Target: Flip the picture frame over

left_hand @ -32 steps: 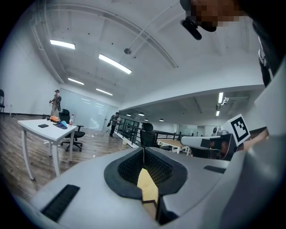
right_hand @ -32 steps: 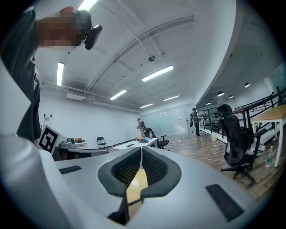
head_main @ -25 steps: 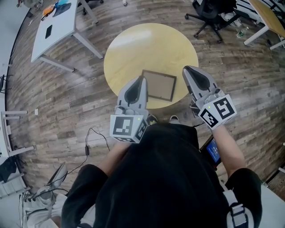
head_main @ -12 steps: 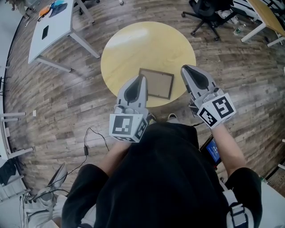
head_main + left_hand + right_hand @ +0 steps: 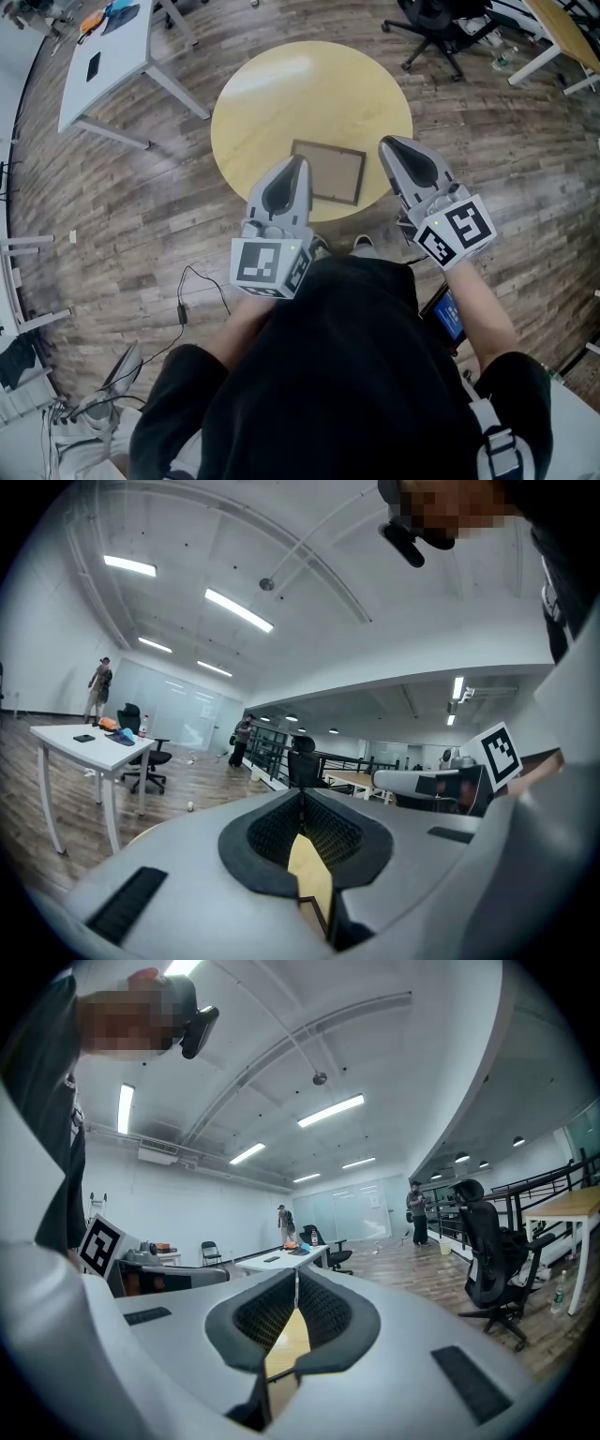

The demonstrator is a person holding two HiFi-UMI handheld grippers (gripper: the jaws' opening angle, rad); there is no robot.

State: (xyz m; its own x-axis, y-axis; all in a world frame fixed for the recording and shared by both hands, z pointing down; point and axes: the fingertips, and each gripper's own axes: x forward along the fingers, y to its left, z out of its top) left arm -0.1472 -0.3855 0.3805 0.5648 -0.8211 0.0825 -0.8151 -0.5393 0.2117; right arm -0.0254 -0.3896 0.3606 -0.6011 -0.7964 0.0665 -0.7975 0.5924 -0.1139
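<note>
A brown-rimmed picture frame [image 5: 327, 172] lies flat near the front edge of the round yellow table [image 5: 281, 94], a tan panel facing up. My left gripper [image 5: 301, 160] hovers over the frame's left side, shut with nothing in it. My right gripper [image 5: 386, 142] is held just right of the frame, beside the table's right rim, also shut and empty. In the left gripper view the left gripper [image 5: 302, 792] has its jaws meeting at the tip, with only a sliver of yellow table showing through. The right gripper view shows the right gripper [image 5: 296, 1274] the same way.
A white desk [image 5: 103, 56] with small items stands at the back left. A black office chair [image 5: 441, 28] and another desk [image 5: 562, 28] are at the back right. A cable [image 5: 187, 300] lies on the wood floor. People stand far off in both gripper views.
Only the head camera has shifted a little, so the table sits slightly further left in the picture. The grippers and the frame keep their places.
</note>
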